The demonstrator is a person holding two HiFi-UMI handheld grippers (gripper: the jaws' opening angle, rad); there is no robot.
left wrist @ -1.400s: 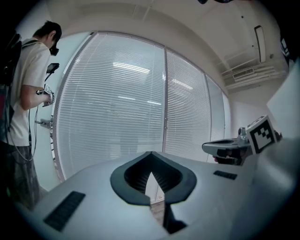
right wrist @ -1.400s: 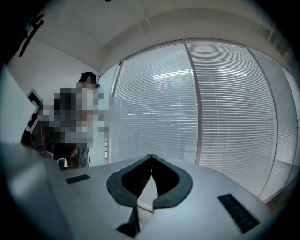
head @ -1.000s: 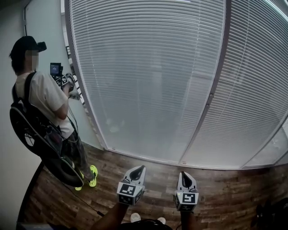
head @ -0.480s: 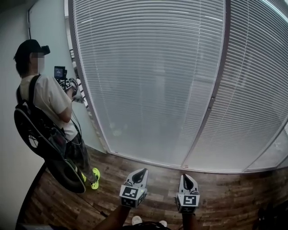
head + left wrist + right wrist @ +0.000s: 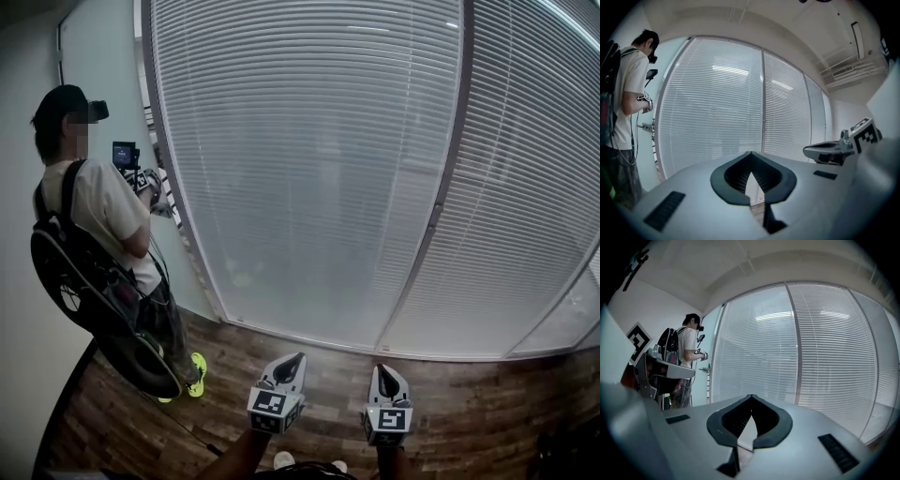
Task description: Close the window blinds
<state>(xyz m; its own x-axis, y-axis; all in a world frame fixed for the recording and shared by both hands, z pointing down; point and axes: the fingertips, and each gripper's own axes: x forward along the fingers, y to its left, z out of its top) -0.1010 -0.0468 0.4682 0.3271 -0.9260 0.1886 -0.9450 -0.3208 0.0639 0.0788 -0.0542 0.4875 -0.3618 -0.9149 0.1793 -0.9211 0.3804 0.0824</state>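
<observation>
Left gripper point(image 5: 296, 357) and right gripper point(image 5: 387, 368) side by side; fingers point(image 5: 735, 174) closed, empty.

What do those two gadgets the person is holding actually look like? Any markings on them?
The left gripper and right gripper look alike: pale grey, smooth, wedge-shaped shells that taper to a point. Their fingers are lined with dark, ribbed pads. Each gripper carries a white cube printed with black square markers. No sleeves show on the forearms behind them.
</observation>
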